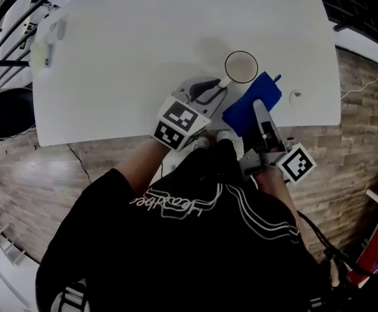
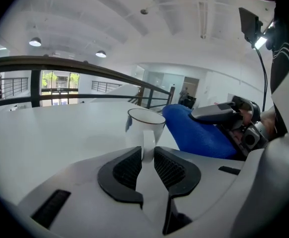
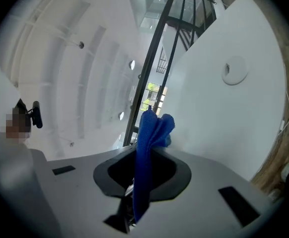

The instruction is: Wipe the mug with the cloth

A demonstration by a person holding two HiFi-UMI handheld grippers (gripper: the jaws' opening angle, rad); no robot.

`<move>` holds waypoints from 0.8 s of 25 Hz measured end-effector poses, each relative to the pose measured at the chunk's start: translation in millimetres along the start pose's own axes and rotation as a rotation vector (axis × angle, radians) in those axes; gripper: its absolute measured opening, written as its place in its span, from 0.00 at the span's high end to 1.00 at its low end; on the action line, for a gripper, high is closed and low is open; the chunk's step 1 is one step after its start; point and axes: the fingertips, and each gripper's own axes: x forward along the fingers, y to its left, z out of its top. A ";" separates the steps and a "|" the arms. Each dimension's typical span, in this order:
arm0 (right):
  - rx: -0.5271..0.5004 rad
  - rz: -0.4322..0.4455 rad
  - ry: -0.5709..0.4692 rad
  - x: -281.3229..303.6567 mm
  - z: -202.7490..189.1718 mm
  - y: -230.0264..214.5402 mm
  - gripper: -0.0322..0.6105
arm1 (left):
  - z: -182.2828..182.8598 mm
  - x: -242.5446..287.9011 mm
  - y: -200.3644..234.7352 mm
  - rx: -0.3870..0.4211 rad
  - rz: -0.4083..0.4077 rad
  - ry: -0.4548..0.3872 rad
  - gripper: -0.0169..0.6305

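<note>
Two grippers work over the white table. In the head view the left gripper, just left of the frame's centre, reaches up and to the right toward the mug, which stands upright near the upper middle of the frame. Its jaws stand only a narrow way apart. The mug's handle fills the gap between their tips, with the ribbed pads against both of its sides: a clasp on the handle. The right gripper, at the mug's lower right, is clenched on the blue cloth. The fabric runs pinched between its jaws and bunches out past their tips. The cloth sits just beside the mug; whether they touch I cannot tell.
</note>
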 end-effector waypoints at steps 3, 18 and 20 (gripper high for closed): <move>0.033 -0.005 -0.031 3.6 -0.6 -1.0 0.88 | -0.8 0.6 -1.1 0.034 -0.010 0.011 0.85; 0.202 0.017 -0.142 17.8 -5.9 -12.6 0.88 | 0.8 3.3 -6.8 0.094 -0.065 0.033 0.86; 0.206 -0.002 -0.152 19.6 -7.4 -19.0 0.88 | 0.3 3.1 -4.6 0.097 -0.072 0.031 0.86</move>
